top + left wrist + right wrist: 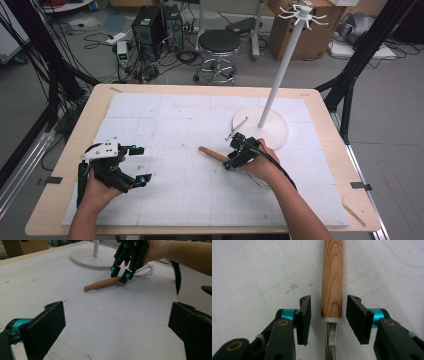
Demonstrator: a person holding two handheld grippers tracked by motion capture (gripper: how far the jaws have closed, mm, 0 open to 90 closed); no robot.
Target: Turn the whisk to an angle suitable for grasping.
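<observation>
1. The whisk lies flat on the white mat, near the middle of the table and just in front of the round base of the stand. Its wooden handle points toward the left side of the table in the high view, and its wire head lies under the right hand.

2. I think the main risk is a weak grip. The handle is round and smooth, and the jaws sit at its end, right where the wood meets the metal collar. If they close there, the whisk may turn or slip out, and the long handle may tip down when it is lifted.

3. A second risk: the wire head is close to the base of the stand, so a careless lift could catch the wires on it.

4. The right gripper has its jaws partly apart, one on each side of the handle. There is a gap on both sides, so the pads do not press on the wood and nothing is held.

5. The left gripper rests well apart, at the left of the mat. Its jaws are wide apart and hold nothing.
</observation>
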